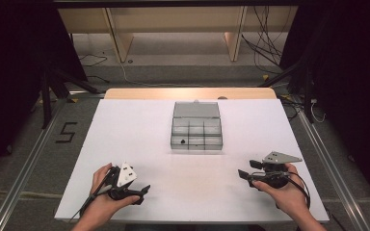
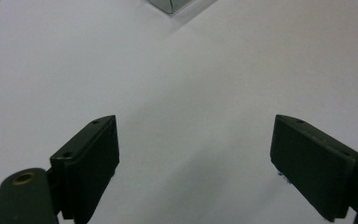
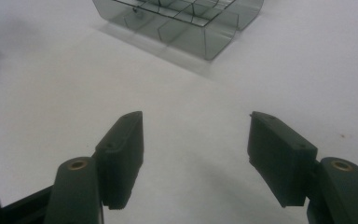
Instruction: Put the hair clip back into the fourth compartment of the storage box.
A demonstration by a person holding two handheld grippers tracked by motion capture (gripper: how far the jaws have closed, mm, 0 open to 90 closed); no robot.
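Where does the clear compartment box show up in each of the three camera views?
High view: the clear compartment box sits at the middle of the white table, lid open, beyond both grippers.
Left gripper view: one corner of it pokes in at the top edge, above centre.
Right gripper view: it lies along the top, above the open fingers.
Shared landmark: the white table surface, under the box in all views.

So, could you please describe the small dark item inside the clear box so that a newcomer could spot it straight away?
Start at the white table and find the clear compartment box near its far middle, lid open at the back. Look along the row of compartments nearest the person, to the leftmost one: the small dark item lies there. The other compartments look empty.
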